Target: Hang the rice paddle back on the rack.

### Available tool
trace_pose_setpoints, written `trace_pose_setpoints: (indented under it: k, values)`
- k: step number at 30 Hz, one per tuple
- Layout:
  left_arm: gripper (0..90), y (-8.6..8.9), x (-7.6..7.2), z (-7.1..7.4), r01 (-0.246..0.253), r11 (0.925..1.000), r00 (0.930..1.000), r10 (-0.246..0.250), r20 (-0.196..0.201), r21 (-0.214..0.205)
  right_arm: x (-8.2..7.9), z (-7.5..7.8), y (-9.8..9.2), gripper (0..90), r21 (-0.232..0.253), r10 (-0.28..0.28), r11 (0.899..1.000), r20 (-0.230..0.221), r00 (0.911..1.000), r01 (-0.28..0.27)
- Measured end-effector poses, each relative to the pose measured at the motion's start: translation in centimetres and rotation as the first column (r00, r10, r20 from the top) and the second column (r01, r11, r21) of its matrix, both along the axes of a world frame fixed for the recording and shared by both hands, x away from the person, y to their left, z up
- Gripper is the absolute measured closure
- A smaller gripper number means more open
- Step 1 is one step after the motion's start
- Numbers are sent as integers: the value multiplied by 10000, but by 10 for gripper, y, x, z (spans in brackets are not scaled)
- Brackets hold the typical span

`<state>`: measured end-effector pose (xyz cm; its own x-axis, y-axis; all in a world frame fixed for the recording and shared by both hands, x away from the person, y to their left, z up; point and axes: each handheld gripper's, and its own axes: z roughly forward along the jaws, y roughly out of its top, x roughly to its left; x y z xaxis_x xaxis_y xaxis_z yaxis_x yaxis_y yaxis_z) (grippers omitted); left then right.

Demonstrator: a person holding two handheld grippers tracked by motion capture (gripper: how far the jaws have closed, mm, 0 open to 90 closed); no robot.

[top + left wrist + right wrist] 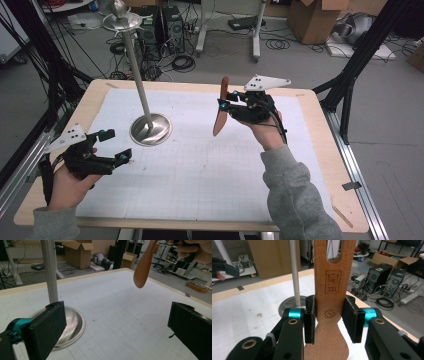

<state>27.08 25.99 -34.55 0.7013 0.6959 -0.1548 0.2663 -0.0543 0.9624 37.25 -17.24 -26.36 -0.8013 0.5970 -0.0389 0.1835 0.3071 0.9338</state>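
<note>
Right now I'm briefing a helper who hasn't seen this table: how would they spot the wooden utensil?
Start at the white mat on the table, then go right of the metal stand. The wooden spatula hangs above the mat, clamped in the right gripper. It is the one flat brown wooden piece, with a slot in its blade.

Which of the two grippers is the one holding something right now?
The right gripper: its jaws clamp a wooden spatula lifted above the table. The left gripper stands open near the metal stand's base.
</note>
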Motion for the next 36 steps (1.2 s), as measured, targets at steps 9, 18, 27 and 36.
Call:
trace_pose_setpoints:
  k: [9, 18, 27, 36]
  values:
    - [24, 2, -1, 0, -135, 9999, 9999, 135, 90, 36, 10, 11, 20, 646, 8, 229, 9997, 24, 9997, -229]
    - [24, 0, -4, 1, -247, 9997, 9993, 247, 281, -7, 17, 18, 38, 646, -56, 342, 9994, 57, 9994, -342]
    - [24, -1, -5, -1, -227, 9997, 9996, 225, 178, 74, 25, 27, 55, 646, 263, 609, 9978, 20, 9981, -609]
    - [24, 3, -9, -2, -401, 9991, 9991, 399, 132, 105, 29, 38, 66, 646, 379, 743, 9965, 110, 9972, -747]
